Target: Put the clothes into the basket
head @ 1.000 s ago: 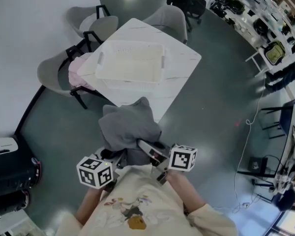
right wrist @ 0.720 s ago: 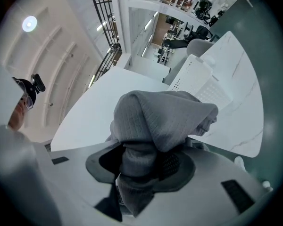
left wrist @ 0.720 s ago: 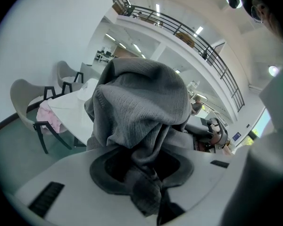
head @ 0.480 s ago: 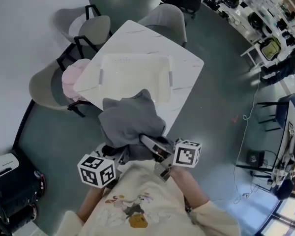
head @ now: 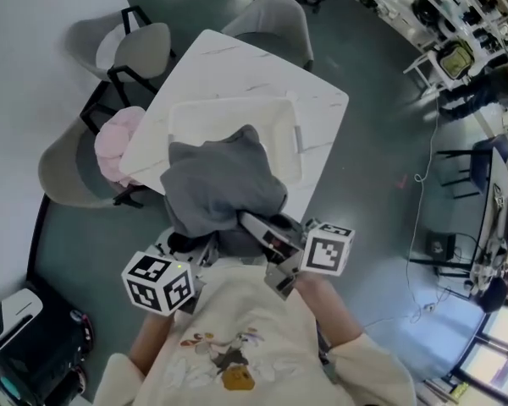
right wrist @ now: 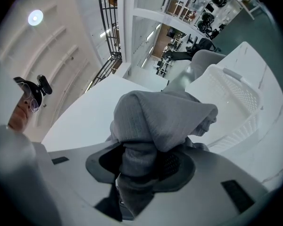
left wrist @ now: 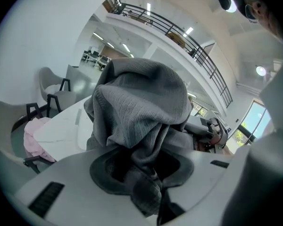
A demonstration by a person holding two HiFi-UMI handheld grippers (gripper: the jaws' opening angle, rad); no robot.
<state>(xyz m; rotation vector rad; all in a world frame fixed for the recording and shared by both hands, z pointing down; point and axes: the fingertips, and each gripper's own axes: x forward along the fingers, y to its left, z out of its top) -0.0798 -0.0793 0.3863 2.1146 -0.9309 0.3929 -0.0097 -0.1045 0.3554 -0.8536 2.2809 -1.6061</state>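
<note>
The left gripper (left wrist: 148, 180) has its jaws drawn in narrow and clamped on a thick fold of a grey garment (left wrist: 141, 102), the ribbed cloth pinched between them and spilling up and over in a loose bundle. The right gripper (right wrist: 134, 178) holds another fold of the same garment in the same way, jaws pressed on the bunched cloth, none of it hanging free below. Between the two grips the garment is carried as one rumpled heap, held clear of any surface. In the head view it sits over the near edge of the table (head: 237, 57) and covers the near side of the white basket (head: 229, 106) that stands in the middle of that table. How high it rides above the basket rim cannot be told. The part of the basket that shows looks empty, so by my reading nothing has been delivered yet and this piece is on its way in: it has to be brought fully over the opening, lowered and let go by both grippers. A pink garment (head: 118, 146) lies on the seat of a chair (head: 68, 172) at the table's left edge, outside the basket, so at least that one is left to fetch afterwards.
</note>
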